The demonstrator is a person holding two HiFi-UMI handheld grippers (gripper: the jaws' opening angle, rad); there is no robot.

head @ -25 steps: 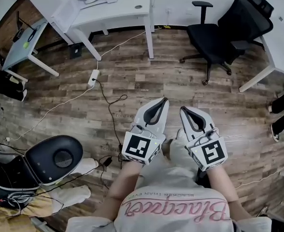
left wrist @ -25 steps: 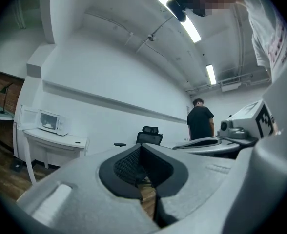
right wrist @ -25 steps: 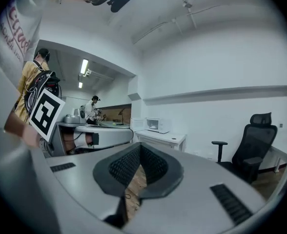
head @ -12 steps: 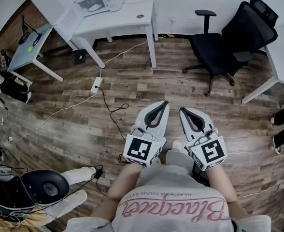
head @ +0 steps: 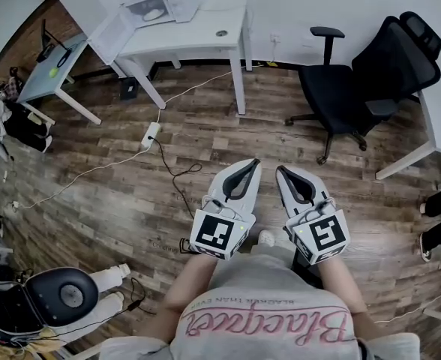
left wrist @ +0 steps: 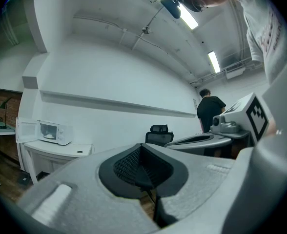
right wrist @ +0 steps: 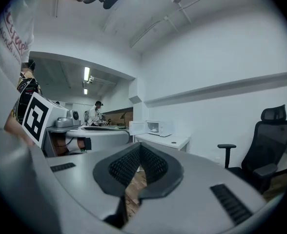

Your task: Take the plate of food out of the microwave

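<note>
Left fingers (head: 228,180): closed, I hold nothing.
Right fingers (head: 313,188): closed, empty too.
Microwave (head: 151,7): eleven o'clock, on the tabletop (head: 202,34), door open.
Plate (head: 154,13): inside the microwave.

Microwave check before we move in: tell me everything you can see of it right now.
The microwave is a small white box, metal by the look of it, standing upright at the left end of a white desk. Its door is swung open to the left, leaving the cavity exposed. Inside lies a pale plate; what is on it is too small to tell. Only the desk under it touches the microwave.
</note>
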